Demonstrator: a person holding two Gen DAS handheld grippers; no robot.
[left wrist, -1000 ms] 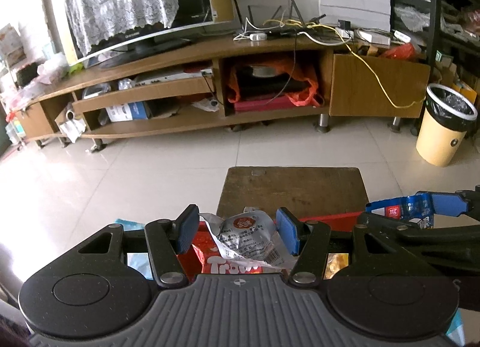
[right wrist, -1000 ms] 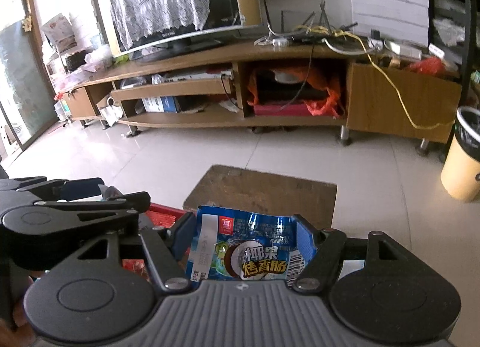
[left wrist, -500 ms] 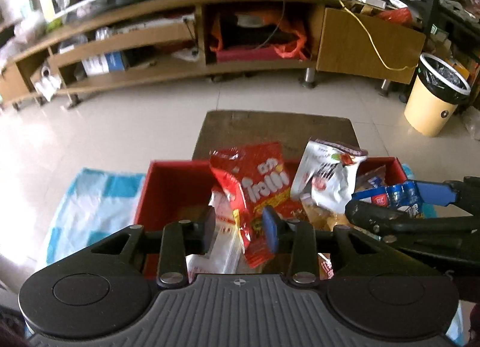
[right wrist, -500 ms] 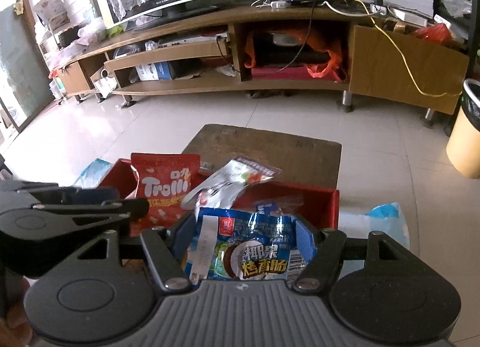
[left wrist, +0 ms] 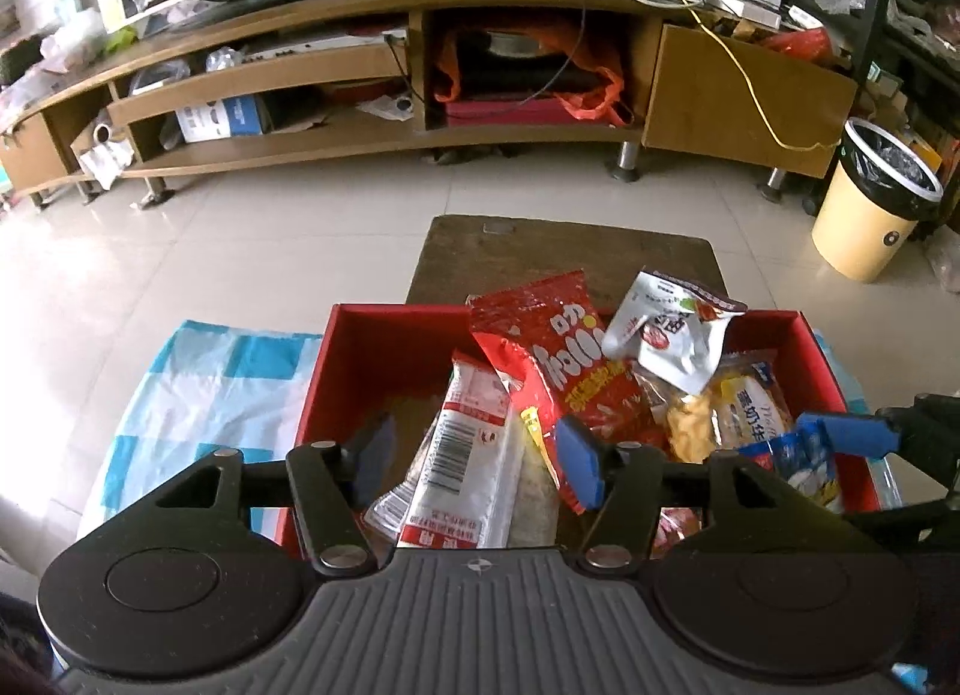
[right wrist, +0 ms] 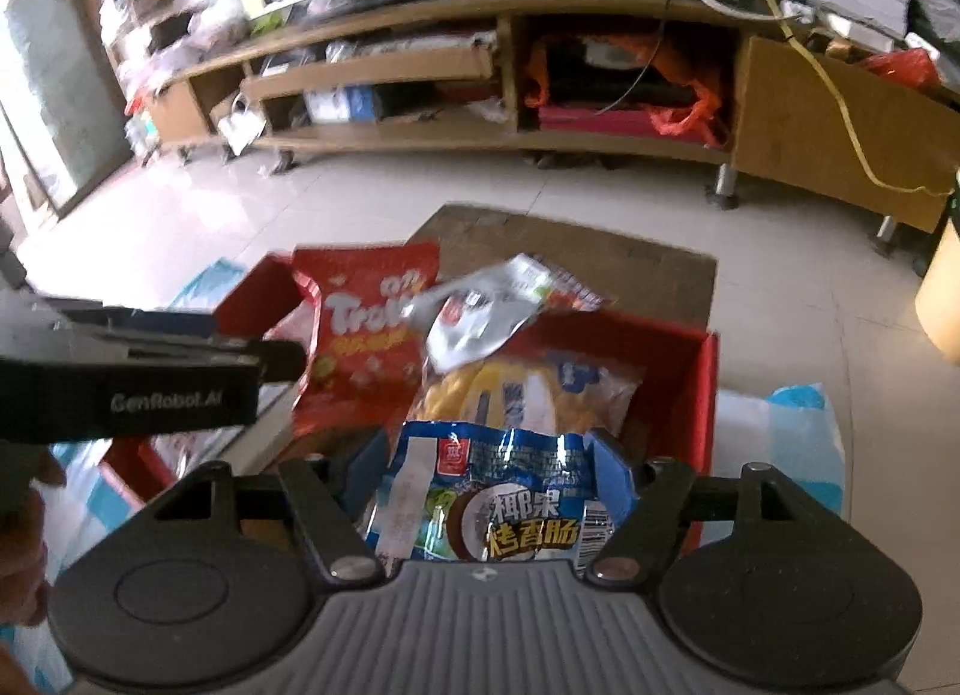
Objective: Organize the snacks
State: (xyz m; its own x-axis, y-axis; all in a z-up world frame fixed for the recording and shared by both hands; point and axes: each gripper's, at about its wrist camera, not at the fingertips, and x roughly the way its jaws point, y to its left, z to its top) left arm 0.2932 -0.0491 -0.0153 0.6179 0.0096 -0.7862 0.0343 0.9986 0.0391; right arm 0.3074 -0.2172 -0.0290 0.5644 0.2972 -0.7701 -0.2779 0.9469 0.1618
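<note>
Now the left gripper is opening over the red box, nothing pinched, a white packet lying loose between its jaws. The right gripper is opening too, its pads against the blue sausage packet above the box. That packet looks light, soft and slippery, best taken across its flat sides, long axis crosswise, label up.
</note>
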